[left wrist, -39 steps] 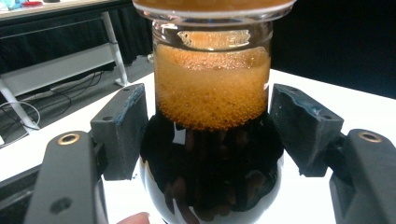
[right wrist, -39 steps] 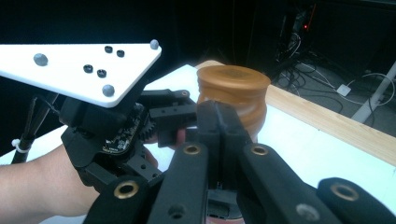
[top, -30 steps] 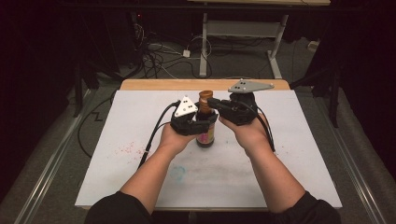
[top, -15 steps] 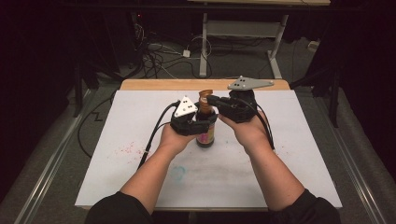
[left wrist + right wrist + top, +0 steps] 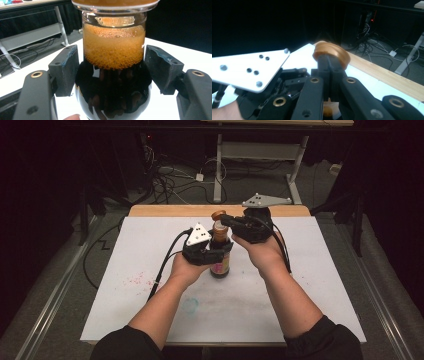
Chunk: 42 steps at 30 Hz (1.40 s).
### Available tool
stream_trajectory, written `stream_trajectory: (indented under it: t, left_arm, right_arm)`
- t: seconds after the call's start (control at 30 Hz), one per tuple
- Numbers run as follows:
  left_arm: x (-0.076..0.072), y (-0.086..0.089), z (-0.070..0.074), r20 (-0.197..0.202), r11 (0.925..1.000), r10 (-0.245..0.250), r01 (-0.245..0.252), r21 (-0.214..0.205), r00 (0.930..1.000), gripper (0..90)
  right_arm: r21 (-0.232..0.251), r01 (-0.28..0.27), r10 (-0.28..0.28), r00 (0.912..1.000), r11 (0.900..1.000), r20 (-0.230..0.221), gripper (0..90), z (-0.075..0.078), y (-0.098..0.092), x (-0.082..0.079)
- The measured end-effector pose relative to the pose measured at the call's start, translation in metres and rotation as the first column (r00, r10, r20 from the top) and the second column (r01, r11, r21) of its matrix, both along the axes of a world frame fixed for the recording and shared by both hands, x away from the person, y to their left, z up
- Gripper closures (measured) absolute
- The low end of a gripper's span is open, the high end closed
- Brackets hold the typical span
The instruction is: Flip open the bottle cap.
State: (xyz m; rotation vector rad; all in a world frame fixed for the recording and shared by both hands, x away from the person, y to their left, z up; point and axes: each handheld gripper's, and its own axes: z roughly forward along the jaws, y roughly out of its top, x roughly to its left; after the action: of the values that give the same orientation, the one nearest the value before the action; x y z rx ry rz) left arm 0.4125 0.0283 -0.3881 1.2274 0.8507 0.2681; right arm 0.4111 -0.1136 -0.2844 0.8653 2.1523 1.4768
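Two grippers work on one bottle (image 5: pixel 220 262) at the table's (image 5: pixel 310 285) centre. My left gripper (image 5: pixel 110 66) clamps its neck from 9 o'clock. My right gripper (image 5: pixel 329 62) pinches the brown cap (image 5: pixel 337 52) from 3 o'clock.

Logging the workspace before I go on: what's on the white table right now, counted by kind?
Bottles: 1, the dark sauce bottle, clamped by the left gripper
Caps: 1, the orange cap, held in the right gripper
Grippers: 2
Total: 4
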Motion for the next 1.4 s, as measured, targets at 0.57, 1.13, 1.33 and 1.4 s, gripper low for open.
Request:
stream_trajectory:
  t: [0.57, 1.13, 1.33, 1.4]
  left_arm:
    - [0.001, 0.002, 0.002, -0.022, 0.9999, -0.006, 0.006, -0.011, 0.9997, 28.6]
    - [0.004, 0.003, 0.005, -0.048, 0.9996, -0.012, 0.010, -0.025, 0.9988, 28.7]
    - [0.004, 0.005, 0.004, -0.071, 0.9997, -0.018, 0.017, -0.018, 0.9973, 25.7]
    - [0.005, 0.006, 0.002, -0.084, 0.9997, -0.021, 0.021, -0.011, 0.9962, 23.5]
  right_arm:
    - [-0.013, 0.033, -0.033, 0.9994, 0.9994, 0.010, 90.0, 0.000, -0.014, 0.008]
    - [-0.033, 0.060, -0.060, 0.9982, 0.9977, 0.007, 90.0, -0.031, -0.039, 0.007]
    - [-0.041, 0.062, -0.062, 0.9981, 0.9973, -0.001, 90.0, -0.048, -0.043, 0.009]
    - [-0.043, 0.064, -0.064, 0.9979, 0.9970, -0.001, 90.0, -0.053, -0.044, 0.009]
